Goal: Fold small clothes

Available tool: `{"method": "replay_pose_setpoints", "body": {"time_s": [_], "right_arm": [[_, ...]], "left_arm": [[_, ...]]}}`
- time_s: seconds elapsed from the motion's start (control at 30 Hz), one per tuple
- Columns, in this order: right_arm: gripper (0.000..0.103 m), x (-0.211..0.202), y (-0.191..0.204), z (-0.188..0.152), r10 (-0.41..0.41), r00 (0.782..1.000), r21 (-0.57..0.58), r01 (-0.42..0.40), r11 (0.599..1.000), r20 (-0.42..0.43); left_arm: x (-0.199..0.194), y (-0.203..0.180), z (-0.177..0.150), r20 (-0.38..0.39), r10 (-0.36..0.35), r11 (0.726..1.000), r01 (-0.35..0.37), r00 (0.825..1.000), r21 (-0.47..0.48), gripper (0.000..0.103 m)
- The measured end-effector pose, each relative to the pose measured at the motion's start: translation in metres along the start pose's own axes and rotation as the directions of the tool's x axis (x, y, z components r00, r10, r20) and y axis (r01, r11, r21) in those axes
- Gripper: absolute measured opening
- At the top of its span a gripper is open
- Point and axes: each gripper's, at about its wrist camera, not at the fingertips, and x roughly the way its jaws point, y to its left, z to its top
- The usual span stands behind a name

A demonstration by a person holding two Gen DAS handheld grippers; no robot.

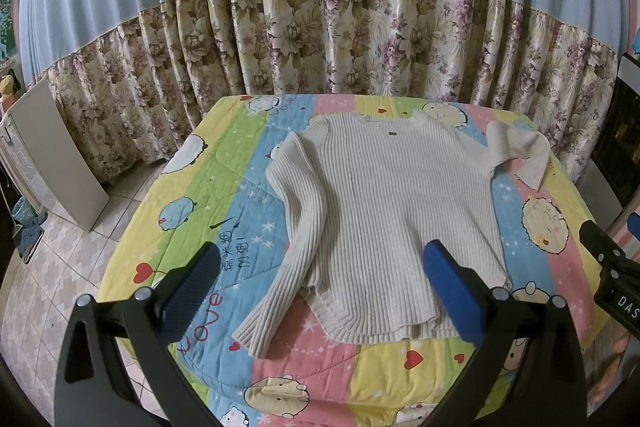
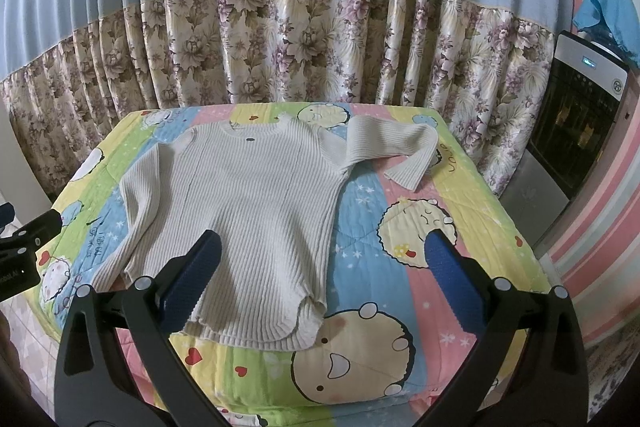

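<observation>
A cream ribbed sweater (image 1: 392,211) (image 2: 256,203) lies flat, front up, on a table covered by a colourful cartoon quilt (image 1: 224,187) (image 2: 400,227). Its hem faces me. The left sleeve (image 1: 288,227) runs straight down along the body. The right sleeve (image 1: 516,151) (image 2: 396,147) bends outward near the far right corner. My left gripper (image 1: 324,263) hovers open above the hem, nothing between its blue pads. My right gripper (image 2: 322,255) hovers open above the sweater's lower right edge, holding nothing. Each gripper shows at the edge of the other's view.
Blue and floral curtains (image 1: 320,27) hang behind the table. A white panel (image 1: 60,155) leans at the left on the tiled floor (image 1: 48,287). A black appliance (image 2: 576,131) with a blue cloth (image 2: 612,15) on top stands at the right.
</observation>
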Motion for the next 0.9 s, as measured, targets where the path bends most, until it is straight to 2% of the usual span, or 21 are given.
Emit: {"method": "replay_pose_setpoints", "body": {"time_s": [0.6,0.9], "right_arm": [[0.100,0.007,0.000,0.001,-0.006,1.000,-0.003,0.006,1.000,-0.006],[0.100,0.018,0.005,-0.006,0.004,1.000,-0.008,-0.004,1.000,-0.024]], "left_arm": [[0.002,0.001,0.000,-0.003,0.004,1.000,-0.004,1.000,0.003,0.101],[0.019,0.009,-0.008,-0.025,-0.004,1.000,0.004,1.000,0.002,0.101]]}}
